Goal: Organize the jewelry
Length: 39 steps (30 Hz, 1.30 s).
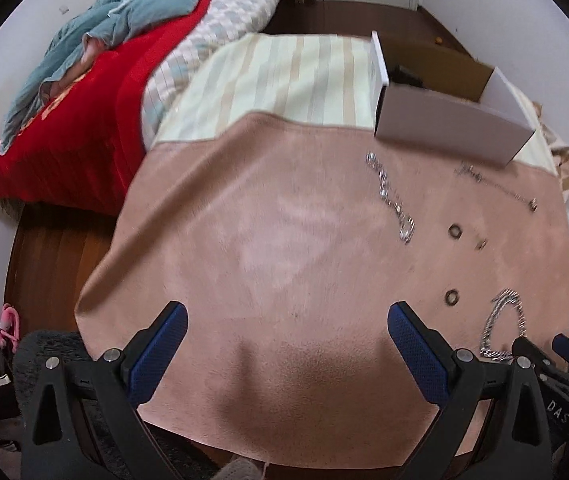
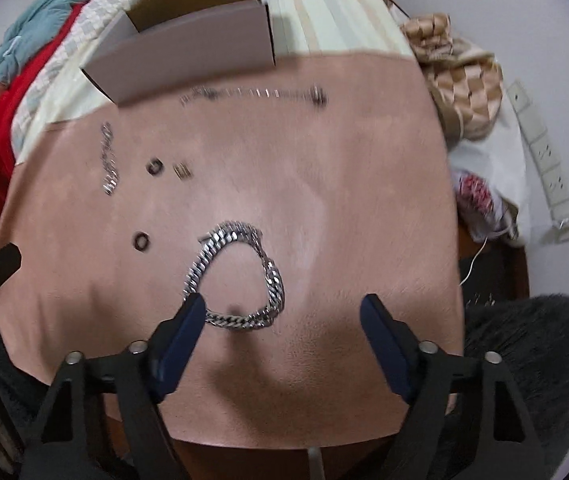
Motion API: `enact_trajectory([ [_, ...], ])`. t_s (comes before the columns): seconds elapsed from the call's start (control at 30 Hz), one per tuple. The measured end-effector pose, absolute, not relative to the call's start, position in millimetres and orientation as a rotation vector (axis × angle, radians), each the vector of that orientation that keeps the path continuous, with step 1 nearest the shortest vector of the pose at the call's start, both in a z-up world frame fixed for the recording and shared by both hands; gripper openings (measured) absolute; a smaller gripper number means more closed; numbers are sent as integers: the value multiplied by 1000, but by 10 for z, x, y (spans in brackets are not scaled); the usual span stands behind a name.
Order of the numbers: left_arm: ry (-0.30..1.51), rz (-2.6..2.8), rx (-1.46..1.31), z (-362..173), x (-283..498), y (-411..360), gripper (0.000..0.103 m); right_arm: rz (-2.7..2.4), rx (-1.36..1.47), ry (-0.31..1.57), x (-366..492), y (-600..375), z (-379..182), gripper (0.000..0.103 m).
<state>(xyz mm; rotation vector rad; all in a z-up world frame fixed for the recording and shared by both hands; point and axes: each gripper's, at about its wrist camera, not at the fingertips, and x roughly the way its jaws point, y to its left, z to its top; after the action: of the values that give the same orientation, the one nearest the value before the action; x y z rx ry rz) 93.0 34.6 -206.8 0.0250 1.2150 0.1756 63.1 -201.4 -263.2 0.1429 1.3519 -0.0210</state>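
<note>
Over pink mat (image 2: 324,184): right tongs (image 2: 284,314) apart above chunky chain bracelet (image 2: 236,276); left tongs (image 1: 286,322) apart, empty.

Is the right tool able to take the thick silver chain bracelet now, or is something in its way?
Probably yes. The right tool is open just above the thick silver chain bracelet, whose near part lies between its fingers. Nothing covers it on the pink cloth; the rings lie apart.
</note>
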Motion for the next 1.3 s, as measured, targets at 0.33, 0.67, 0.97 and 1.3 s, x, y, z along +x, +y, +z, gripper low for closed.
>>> enact_trajectory([
  [0.33,1278,151,10,-2366,1013,307,102,-25,165,1289,615,-2048,-2670,8],
  [0.67,1282,37,-157,-2391,1426,225,102,-24,250,1138,986,-2240,-2200,8],
  [0.97,1317,-38,-124,-2611,1775,-51,71,-60,279,1143,1247,-2399,-2255,8],
  [1.3,1263,-123,-44,-2556,1805,-164,1,-64,295,1163,1244,-2434,-2329,8],
])
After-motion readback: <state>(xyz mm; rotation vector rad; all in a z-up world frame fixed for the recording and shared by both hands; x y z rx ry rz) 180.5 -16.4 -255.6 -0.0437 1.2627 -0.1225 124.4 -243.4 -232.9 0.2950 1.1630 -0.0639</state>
